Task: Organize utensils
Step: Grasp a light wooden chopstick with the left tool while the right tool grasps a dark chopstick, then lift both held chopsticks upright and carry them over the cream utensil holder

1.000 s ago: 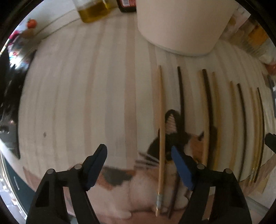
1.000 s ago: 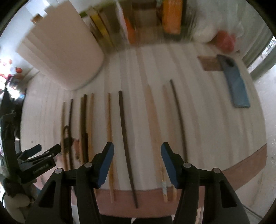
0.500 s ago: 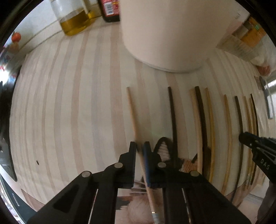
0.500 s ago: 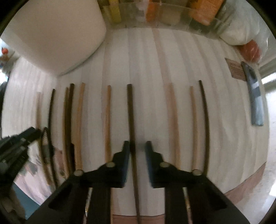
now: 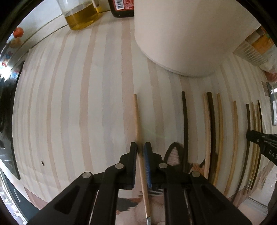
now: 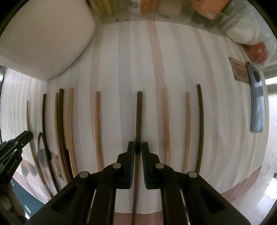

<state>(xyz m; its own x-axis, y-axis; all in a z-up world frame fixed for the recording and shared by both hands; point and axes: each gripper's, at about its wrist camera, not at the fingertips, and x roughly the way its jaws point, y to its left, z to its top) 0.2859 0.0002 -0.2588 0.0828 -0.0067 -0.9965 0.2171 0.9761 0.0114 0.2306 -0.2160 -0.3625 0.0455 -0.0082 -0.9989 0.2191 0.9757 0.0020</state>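
Left wrist view. Item one, nearest: left gripper (image 5: pixel 140 150), clamped on a pale wooden chopstick (image 5: pixel 138 121); a second ago its jaws stood wide over the stick. The chopstick runs from 6 o'clock towards 12 and now sits left of its earlier line, apparently lifted off the striped table (image 5: pixel 77 103). Item two, 3 o'clock: the remaining chopsticks (image 5: pixel 210 129), dark and pale, in a row. Item three, 1 o'clock, far: white cylindrical container (image 5: pixel 187 38); oil bottle (image 5: pixel 80 15) at 11 o'clock.

Right wrist view. Right gripper (image 6: pixel 138 148), likewise newly closed, pinches a dark chopstick (image 6: pixel 139 117) mid-row; whether it has left the table cannot be told. Pale sticks lie either side.

Reading: both picks made; sorting or pairing comes next.
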